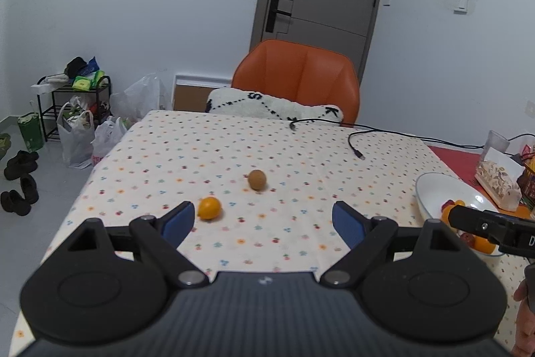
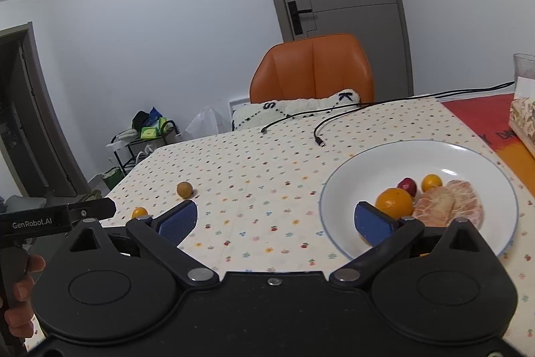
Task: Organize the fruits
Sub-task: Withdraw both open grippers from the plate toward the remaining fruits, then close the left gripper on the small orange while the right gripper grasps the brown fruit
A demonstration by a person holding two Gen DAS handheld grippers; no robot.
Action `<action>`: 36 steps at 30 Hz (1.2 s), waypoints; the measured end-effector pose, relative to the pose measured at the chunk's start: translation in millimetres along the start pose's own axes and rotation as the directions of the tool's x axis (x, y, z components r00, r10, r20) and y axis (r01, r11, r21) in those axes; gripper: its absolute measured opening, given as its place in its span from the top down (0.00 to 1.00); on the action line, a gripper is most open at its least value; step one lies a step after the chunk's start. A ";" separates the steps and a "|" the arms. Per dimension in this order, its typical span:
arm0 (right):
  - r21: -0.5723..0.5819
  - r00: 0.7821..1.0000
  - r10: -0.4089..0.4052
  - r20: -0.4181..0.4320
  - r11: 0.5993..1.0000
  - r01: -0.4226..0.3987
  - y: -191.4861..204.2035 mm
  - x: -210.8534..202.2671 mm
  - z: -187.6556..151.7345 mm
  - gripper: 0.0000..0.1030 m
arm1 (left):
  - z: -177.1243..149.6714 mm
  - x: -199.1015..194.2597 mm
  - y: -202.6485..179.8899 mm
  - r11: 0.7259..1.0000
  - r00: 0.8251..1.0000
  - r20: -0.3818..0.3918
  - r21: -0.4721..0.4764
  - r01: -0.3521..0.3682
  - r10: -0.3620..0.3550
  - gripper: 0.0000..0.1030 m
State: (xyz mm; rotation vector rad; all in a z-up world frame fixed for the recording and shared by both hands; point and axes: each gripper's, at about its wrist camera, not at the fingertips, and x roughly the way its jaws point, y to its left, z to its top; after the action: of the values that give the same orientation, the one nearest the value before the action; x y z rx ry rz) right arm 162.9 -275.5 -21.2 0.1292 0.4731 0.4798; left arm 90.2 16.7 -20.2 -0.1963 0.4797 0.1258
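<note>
A small orange kumquat (image 1: 209, 207) lies on the dotted tablecloth just beyond my left gripper's left finger; it also shows in the right wrist view (image 2: 139, 212). A brown round longan (image 1: 257, 179) lies farther out, apart from it, and shows in the right wrist view too (image 2: 184, 189). My left gripper (image 1: 264, 225) is open and empty. A white plate (image 2: 347, 176) holds an orange (image 2: 394, 203), a red fruit (image 2: 407, 185), a kumquat (image 2: 431, 182) and peeled pomelo pieces (image 2: 451, 203). My right gripper (image 2: 276, 221) is open and empty, its right finger over the plate's near left rim.
Two black cables (image 2: 317, 136) lie at the table's far side. An orange chair (image 1: 297, 76) with a white cushion (image 1: 274, 106) stands behind the table. A tissue box (image 1: 498, 186) and a glass (image 1: 496, 143) stand at the right on a red cloth.
</note>
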 end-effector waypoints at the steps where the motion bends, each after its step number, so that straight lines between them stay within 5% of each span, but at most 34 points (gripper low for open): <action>1: -0.003 1.000 0.003 -0.002 1.000 -0.003 2.5 1.1 -0.5 0.00 | -0.4 0.3 2.7 1.000 1.000 -0.002 -0.003 -0.004 0.004 0.14; 11: -0.018 0.999 0.033 -0.039 0.999 -0.034 21.3 17.9 -4.0 0.00 | -5.3 8.9 30.7 0.997 0.999 -0.039 -0.079 -0.014 0.011 0.14; 36: -0.036 0.985 0.102 -0.139 0.993 -0.108 46.5 78.0 10.1 0.00 | 7.6 60.4 48.7 0.994 0.993 -0.097 -0.078 -0.071 0.063 0.21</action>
State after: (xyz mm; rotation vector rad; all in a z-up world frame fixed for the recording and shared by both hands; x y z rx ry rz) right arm 209.4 -197.8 -33.4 0.0803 0.5920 0.6048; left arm 138.6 70.3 -49.6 -0.2667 0.5762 0.2025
